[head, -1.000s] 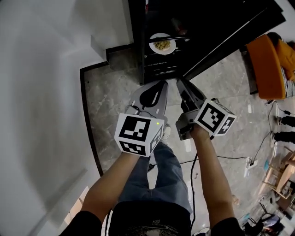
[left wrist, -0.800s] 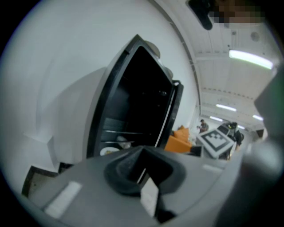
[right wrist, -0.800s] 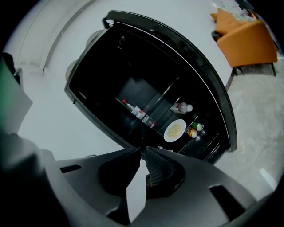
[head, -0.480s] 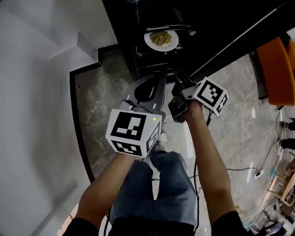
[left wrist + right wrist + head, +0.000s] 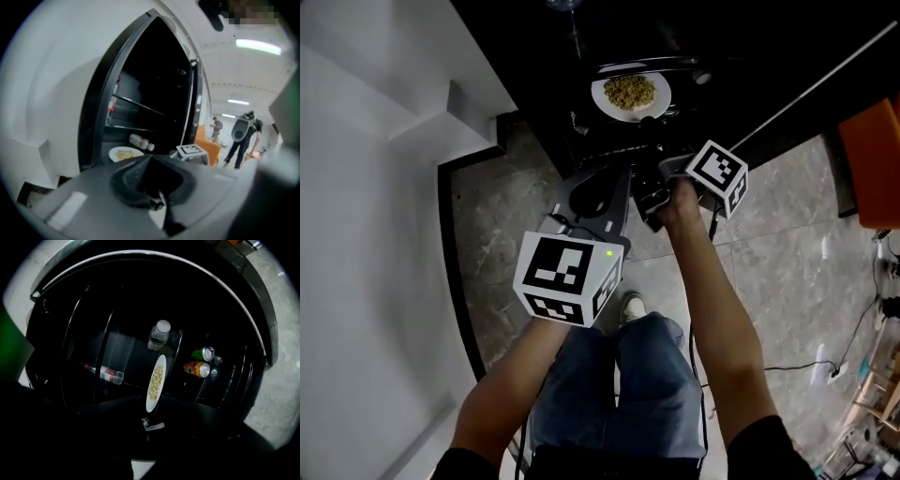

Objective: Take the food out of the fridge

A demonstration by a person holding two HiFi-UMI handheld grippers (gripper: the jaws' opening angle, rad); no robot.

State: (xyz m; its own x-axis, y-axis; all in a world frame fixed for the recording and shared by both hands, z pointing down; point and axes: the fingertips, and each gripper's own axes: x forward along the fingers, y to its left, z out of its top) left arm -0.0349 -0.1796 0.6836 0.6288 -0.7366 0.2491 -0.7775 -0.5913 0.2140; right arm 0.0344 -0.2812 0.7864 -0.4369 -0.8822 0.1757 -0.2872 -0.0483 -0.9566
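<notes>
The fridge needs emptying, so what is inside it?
A plate of food, a white-capped bottle, a red-labelled bottle, a green can and an orange can. What lies behind them in the dark cannot be seen.

The fridge [image 5: 581, 56] stands open at the top of the head view, and nothing blocks its mouth from the floor [image 5: 769, 234]. The door [image 5: 811, 103] runs diagonally across the upper right and closes off that side; the wall [image 5: 375, 187] bounds the left. In the right gripper view, a bottle [image 5: 105, 374] lies left of the plate [image 5: 156, 383], a second bottle [image 5: 159, 335] crowds it from above, and cans [image 5: 198, 368] sit near its right. The plate's lower rim is clear.
</notes>
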